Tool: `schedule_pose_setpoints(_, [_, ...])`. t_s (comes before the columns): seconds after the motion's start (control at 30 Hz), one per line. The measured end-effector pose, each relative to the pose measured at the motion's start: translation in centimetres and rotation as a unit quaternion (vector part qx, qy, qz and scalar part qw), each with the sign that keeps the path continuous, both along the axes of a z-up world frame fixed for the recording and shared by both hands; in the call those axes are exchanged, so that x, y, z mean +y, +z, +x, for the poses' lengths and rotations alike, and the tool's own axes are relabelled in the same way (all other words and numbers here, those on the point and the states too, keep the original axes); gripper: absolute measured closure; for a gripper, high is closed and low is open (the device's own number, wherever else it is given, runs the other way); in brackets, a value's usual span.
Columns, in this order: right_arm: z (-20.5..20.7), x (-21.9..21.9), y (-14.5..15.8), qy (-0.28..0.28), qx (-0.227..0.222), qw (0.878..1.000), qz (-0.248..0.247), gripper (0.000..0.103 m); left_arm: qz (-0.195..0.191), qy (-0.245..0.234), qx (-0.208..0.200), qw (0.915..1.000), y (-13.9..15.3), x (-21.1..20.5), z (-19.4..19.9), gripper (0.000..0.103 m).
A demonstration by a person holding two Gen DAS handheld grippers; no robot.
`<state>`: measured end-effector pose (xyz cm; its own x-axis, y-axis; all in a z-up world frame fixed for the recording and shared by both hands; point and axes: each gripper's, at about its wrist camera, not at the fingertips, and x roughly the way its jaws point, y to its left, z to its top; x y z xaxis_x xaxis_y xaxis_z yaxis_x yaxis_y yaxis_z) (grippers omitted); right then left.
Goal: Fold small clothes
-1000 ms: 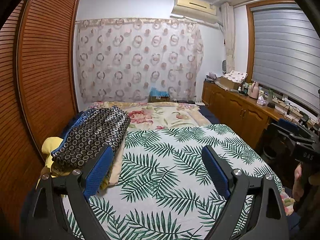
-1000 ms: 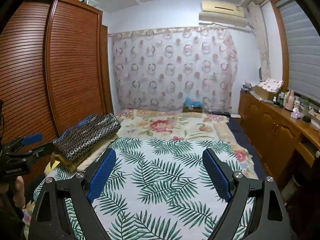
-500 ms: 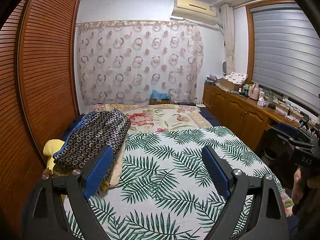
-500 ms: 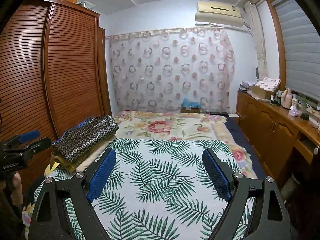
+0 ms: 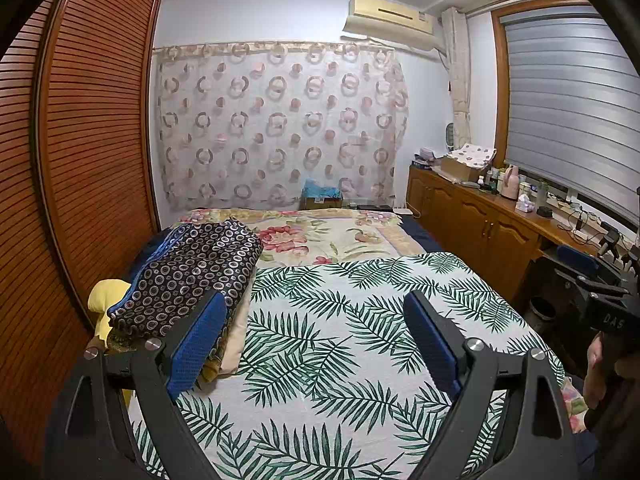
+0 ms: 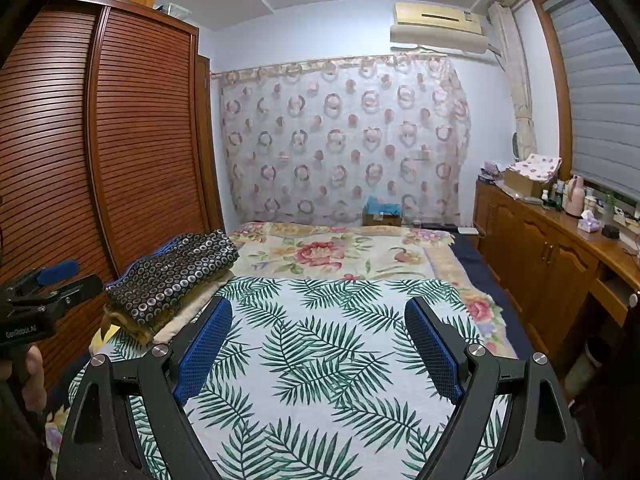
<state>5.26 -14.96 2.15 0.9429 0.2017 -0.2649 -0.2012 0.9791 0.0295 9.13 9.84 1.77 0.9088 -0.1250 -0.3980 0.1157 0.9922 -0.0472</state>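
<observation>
A folded dark garment with a ring pattern lies on a pile at the left edge of the bed, over yellow cloth. A white sheet with green palm leaves covers the near part of the bed. My left gripper hangs open above this sheet, nothing between its blue pads. My right gripper is open too, held above the same sheet with empty jaws. Each gripper shows at the edge of the other's view, a hand on its handle.
A slatted wooden wardrobe stands close along the bed's left side. A wooden cabinet with bottles and boxes runs along the right wall under a window blind. A floral blanket covers the far half of the bed, before a curtain.
</observation>
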Motion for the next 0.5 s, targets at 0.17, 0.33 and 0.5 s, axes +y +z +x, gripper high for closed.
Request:
schedule_pose_setpoints(0.17, [-0.07,-0.09,-0.03,0.0,-0.001,1.0,0.0,0.014,0.0,0.0,0.0,1.0,0.02,-0.01,-0.02,0.012])
schedule_pose_setpoints(0.33, [0.02,-0.09,-0.04,-0.001,-0.002,1.0,-0.001,0.014,0.0,0.001,0.0,1.0,0.0,-0.05,-0.01,0.012])
schedule_pose_setpoints(0.5, [0.05,-0.08,-0.06,0.0,-0.002,1.0,-0.001,0.014,0.0,0.0,0.0,1.0,-0.05,-0.06,-0.01,0.012])
